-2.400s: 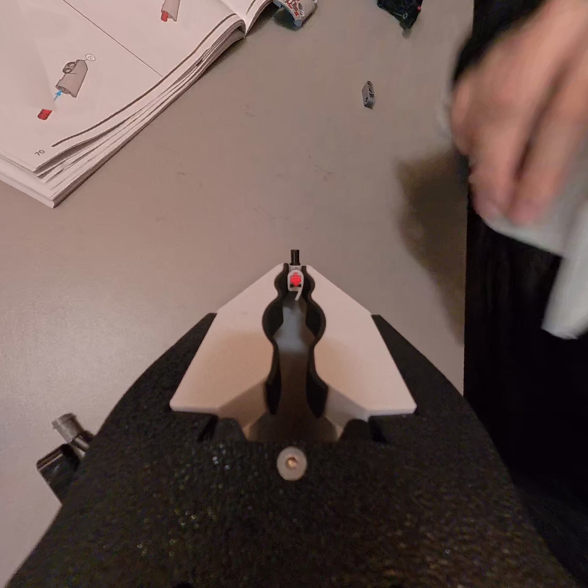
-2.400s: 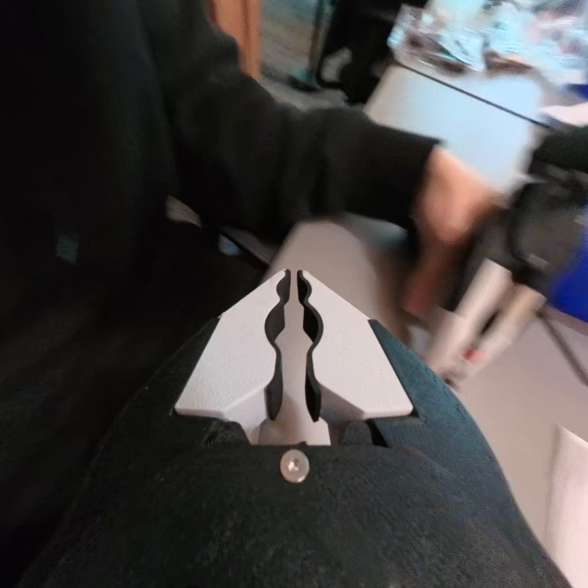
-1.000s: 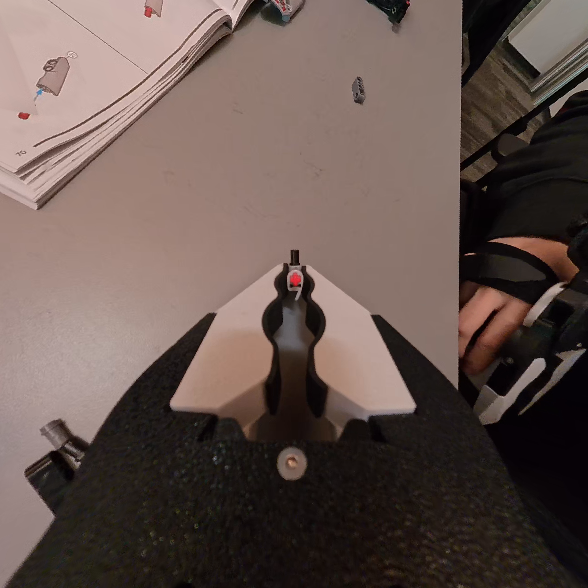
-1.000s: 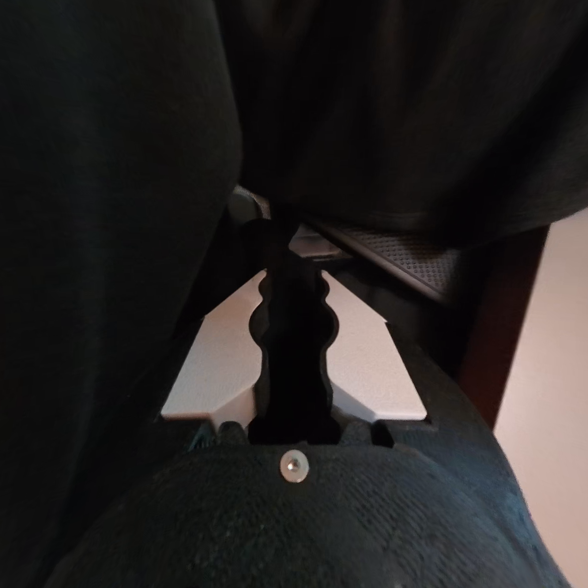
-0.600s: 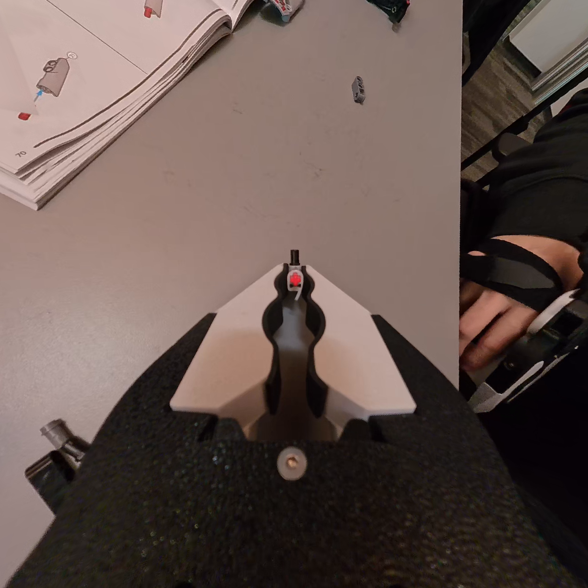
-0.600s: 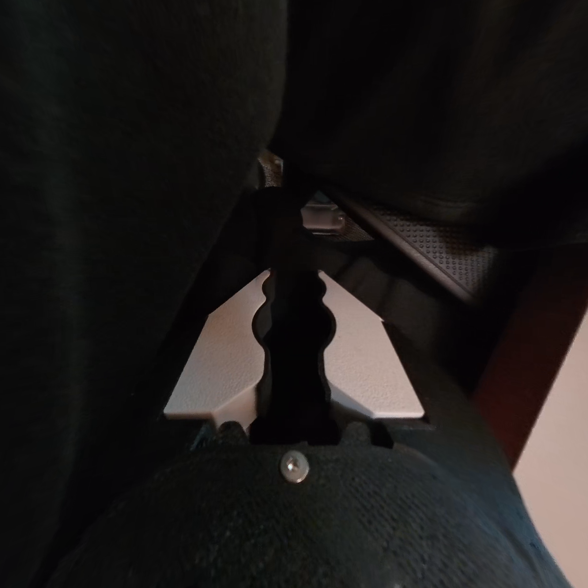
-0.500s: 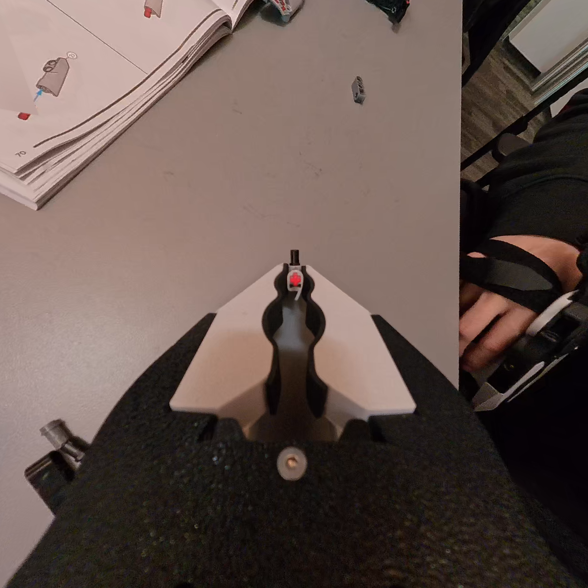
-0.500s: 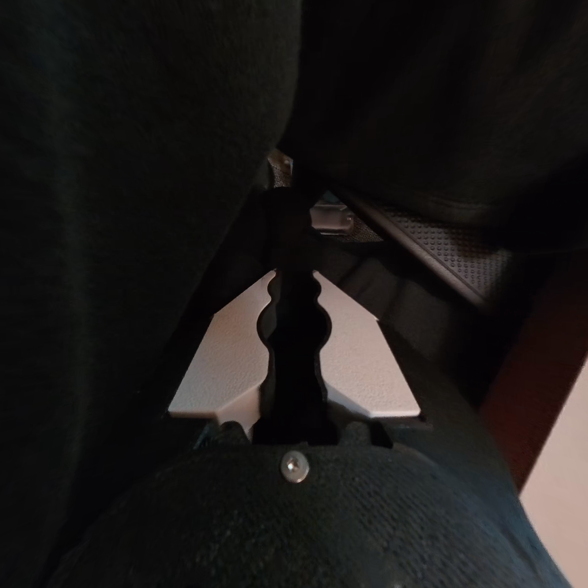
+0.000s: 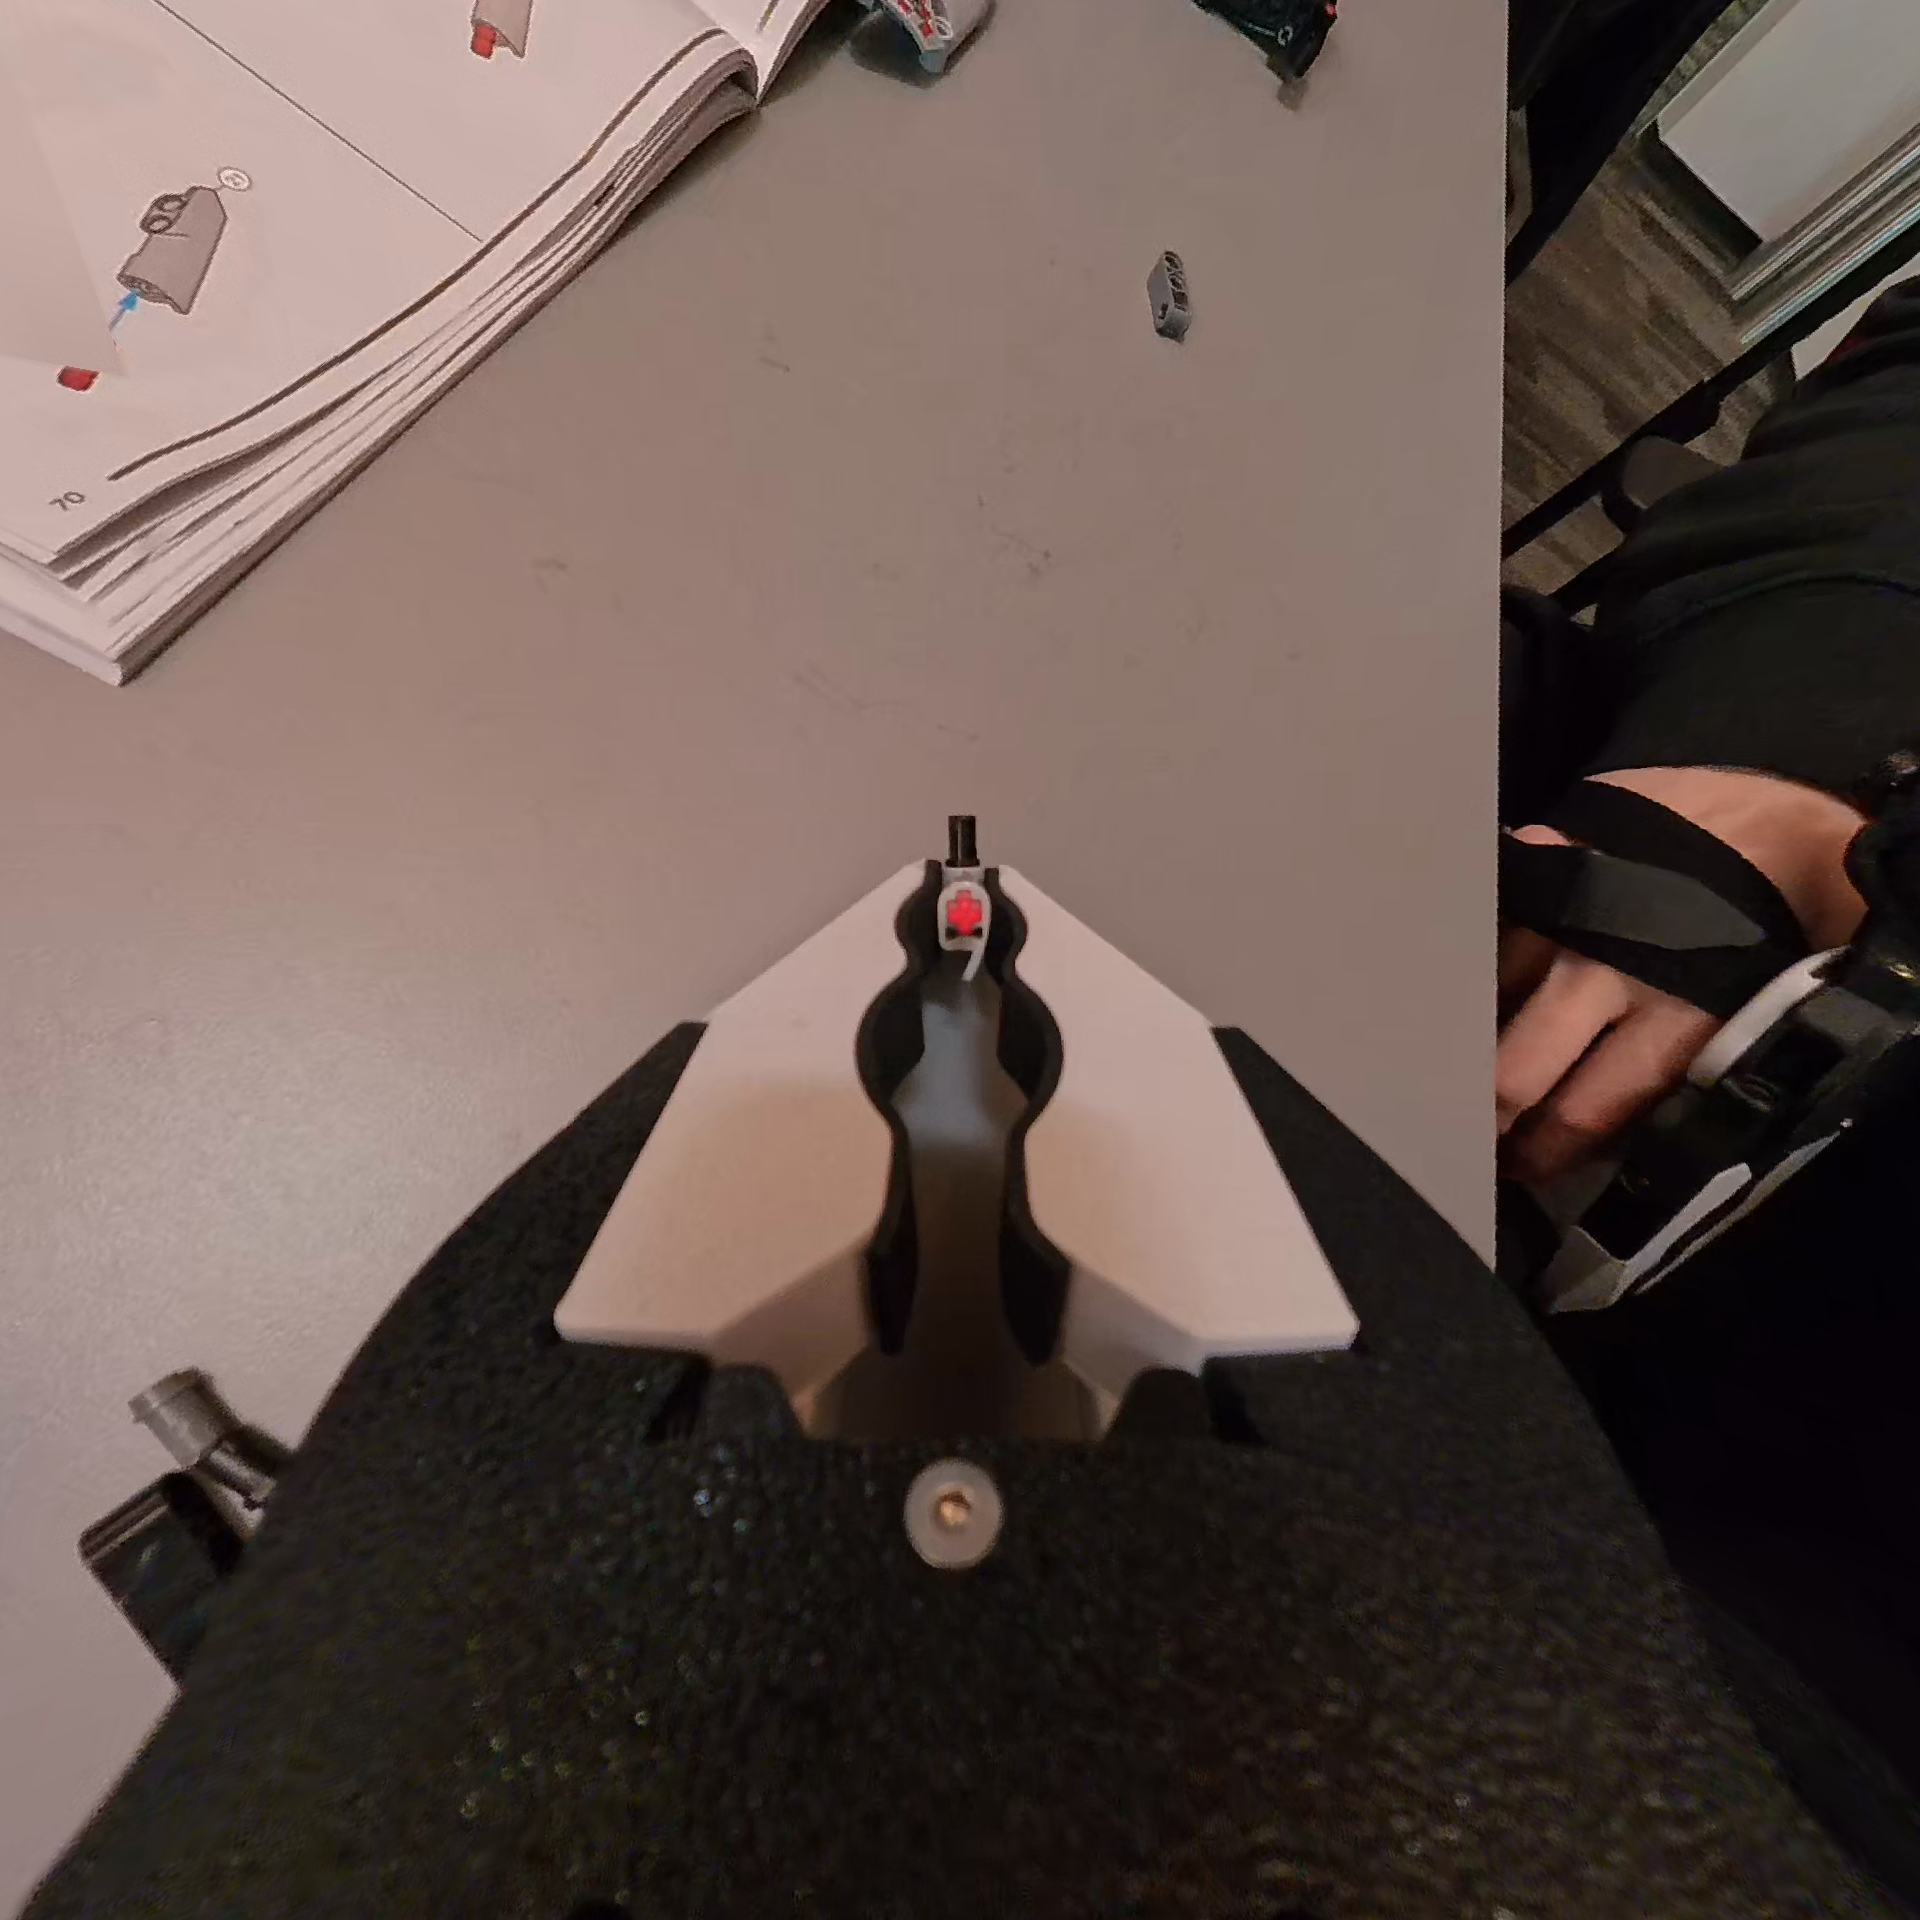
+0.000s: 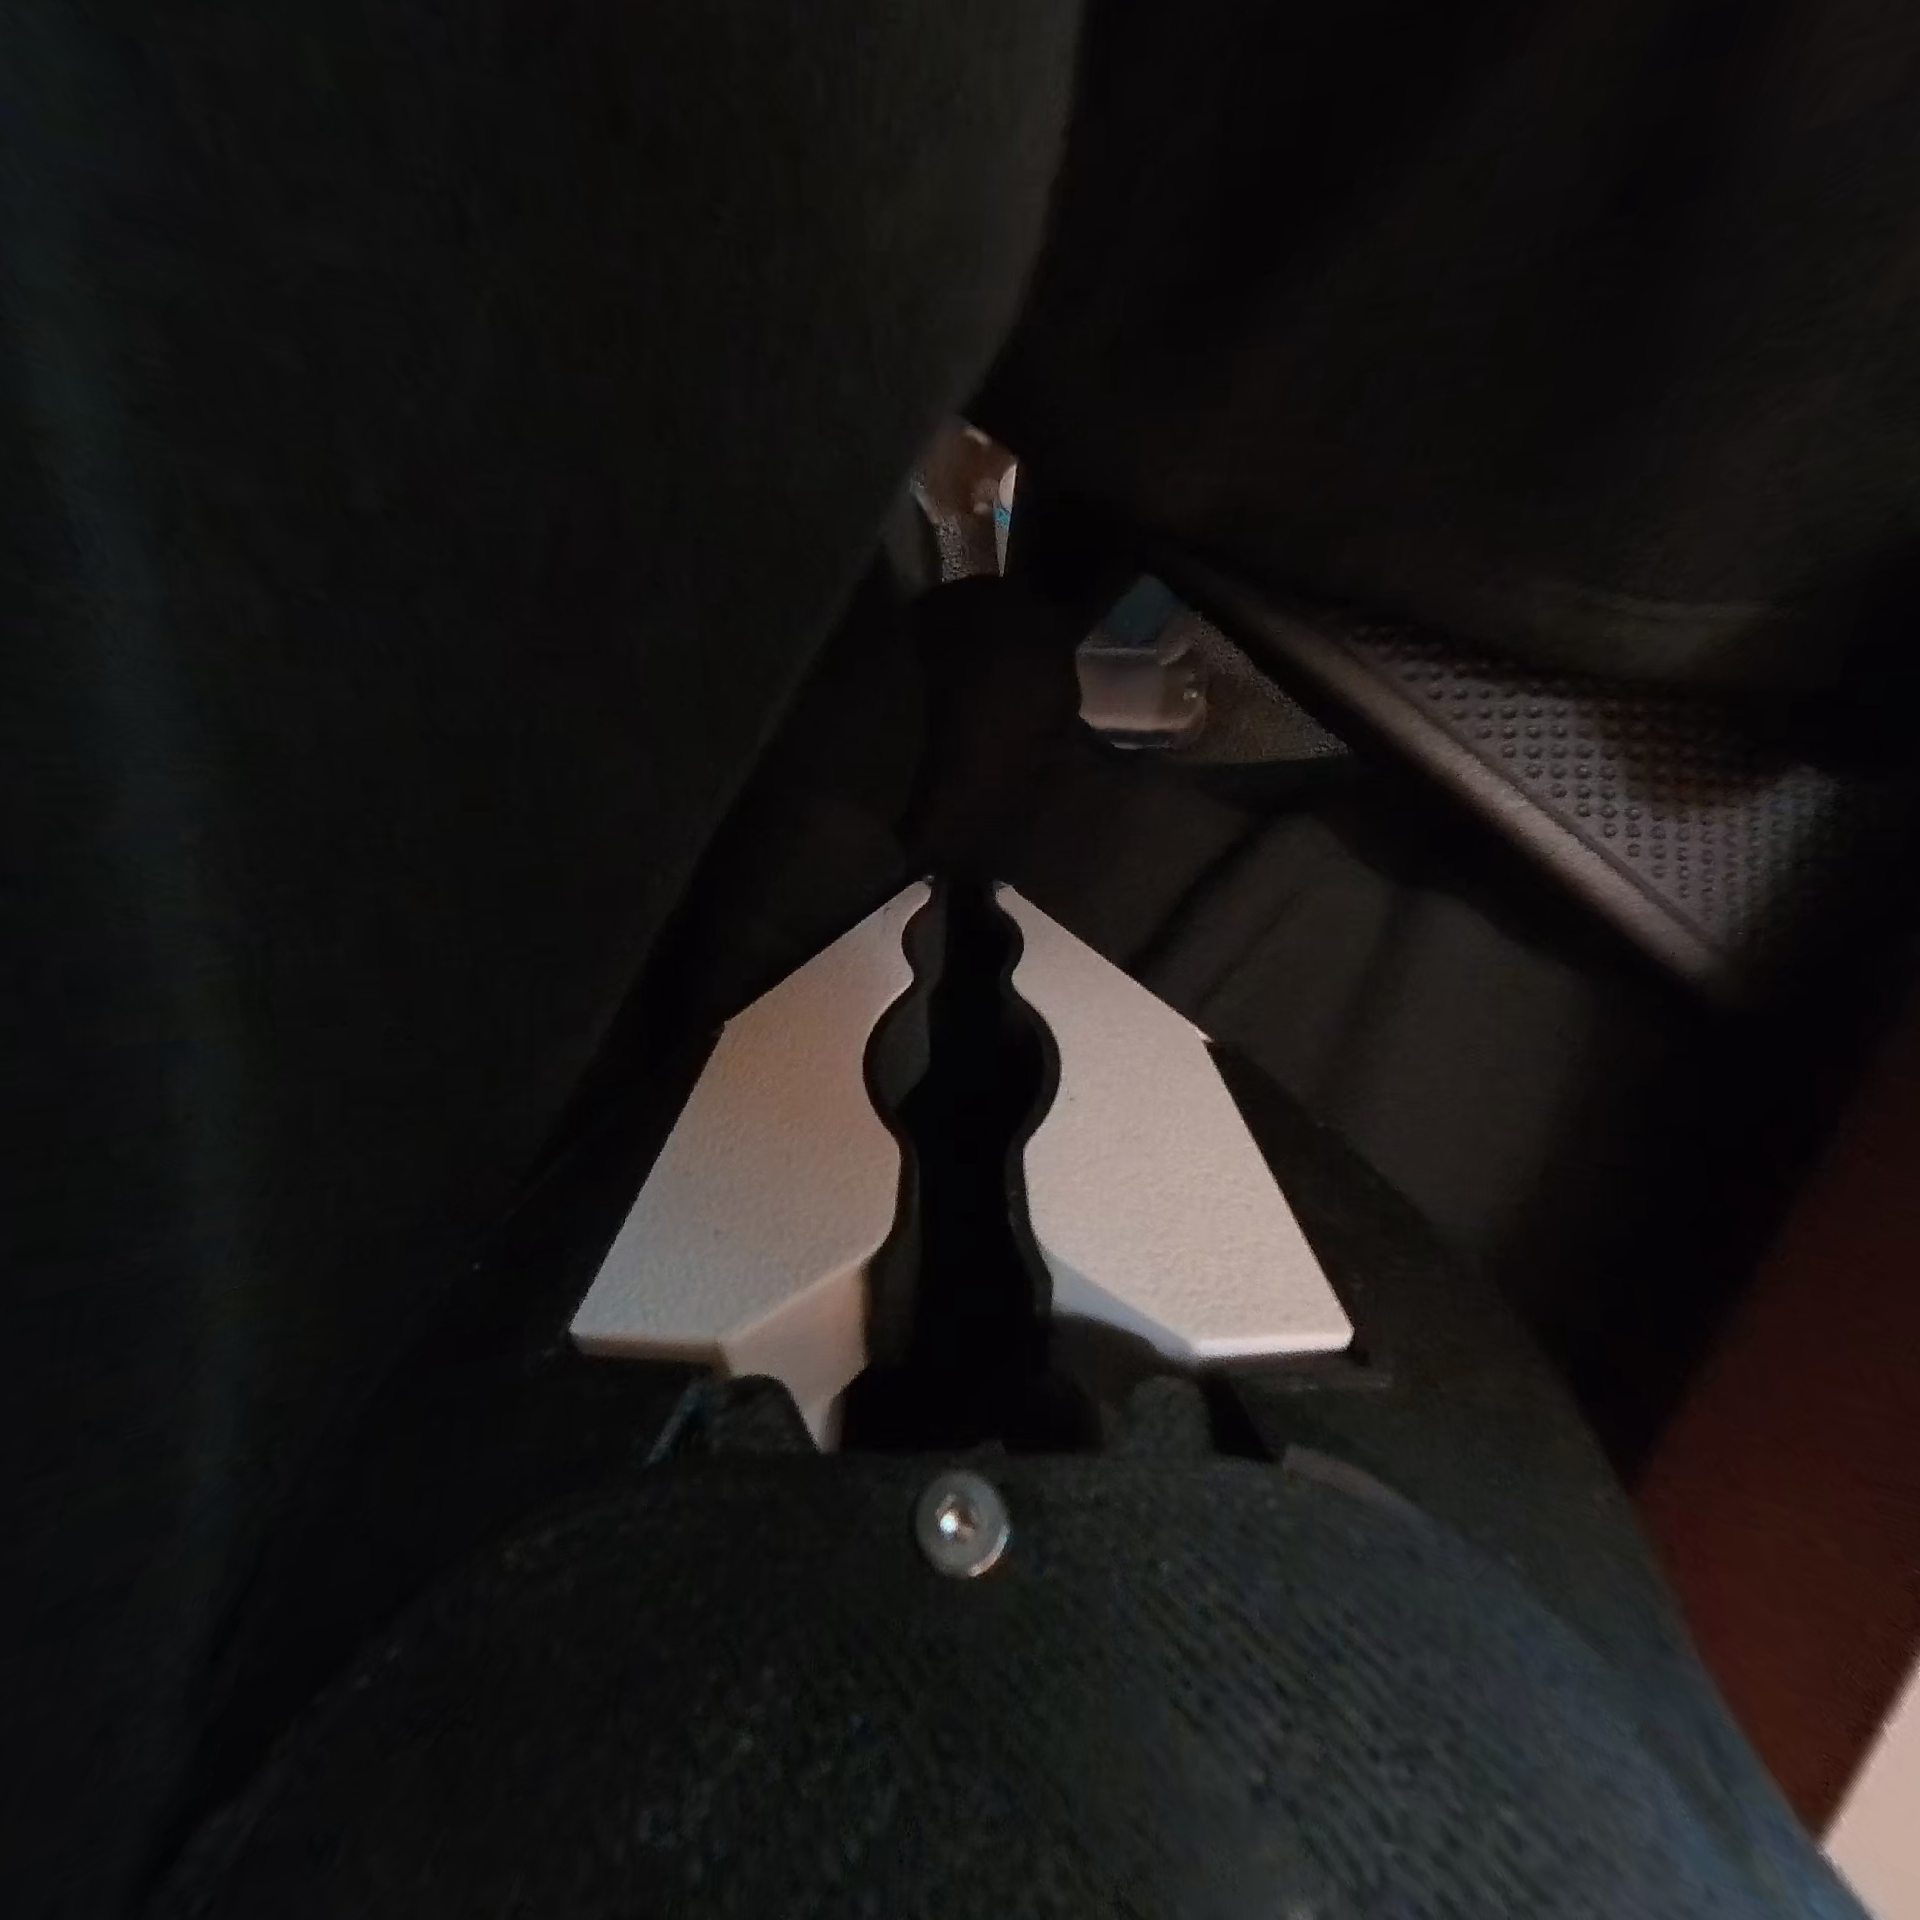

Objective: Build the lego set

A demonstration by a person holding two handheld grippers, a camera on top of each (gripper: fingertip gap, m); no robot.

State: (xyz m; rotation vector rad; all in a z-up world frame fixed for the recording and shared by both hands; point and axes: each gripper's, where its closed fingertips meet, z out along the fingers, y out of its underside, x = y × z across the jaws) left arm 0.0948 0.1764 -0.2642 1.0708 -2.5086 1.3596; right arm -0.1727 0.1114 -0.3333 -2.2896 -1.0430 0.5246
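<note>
In the left wrist view my left gripper (image 9: 963,883) is shut on a small grey lego piece (image 9: 961,916) with a red cross axle in it. A black pin (image 9: 962,836) sticks out past the fingertips. The gripper hovers over the grey table (image 9: 727,727), near its right edge. A loose small grey lego piece (image 9: 1171,294) lies farther ahead on the right. My right gripper (image 10: 966,894) is off the table, down by a person's dark clothing. Its jaws stand almost together with only a thin slit between them, and nothing shows in it.
An open instruction booklet (image 9: 312,260) lies at the far left. Black lego parts (image 9: 1273,31) and a small bag (image 9: 925,16) sit at the far edge. A hand (image 9: 1579,1039) holds the other gripper beyond the table's right edge. A black chair seat (image 10: 1558,790) fills the right wrist view. The gap from one gripper's tips to the other's is roughly 30 centimeters.
My right gripper's jaws have closed from a wide gap to a thin slit, and it has shifted slightly beside the chair. My left gripper has held still with its piece.
</note>
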